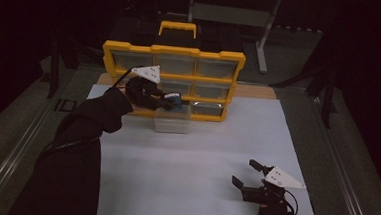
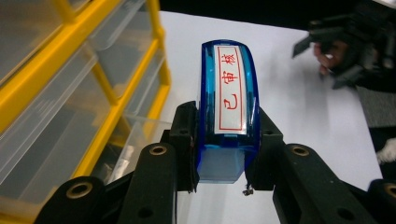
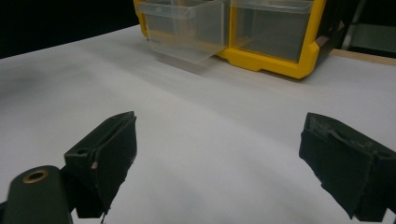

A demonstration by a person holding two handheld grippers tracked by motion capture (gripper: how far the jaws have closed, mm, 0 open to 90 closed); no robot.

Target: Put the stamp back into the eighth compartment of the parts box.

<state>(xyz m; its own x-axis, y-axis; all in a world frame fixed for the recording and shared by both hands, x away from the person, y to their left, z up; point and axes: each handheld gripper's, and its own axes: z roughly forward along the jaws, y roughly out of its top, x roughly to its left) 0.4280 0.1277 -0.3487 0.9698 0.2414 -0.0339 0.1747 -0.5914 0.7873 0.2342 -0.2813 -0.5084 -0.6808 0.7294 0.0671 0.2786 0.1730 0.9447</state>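
Blue stamp (image 2: 229,107), base hidden between left gripper (image 2: 227,154) fingers (image 2: 186,140)

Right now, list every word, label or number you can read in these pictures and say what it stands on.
"已审核": red characters in a red frame on the white label of the blue stamp held in the left gripper.
Nothing readable shows on the yellow drawer cabinet, its pulled-out clear drawer, or the right gripper.
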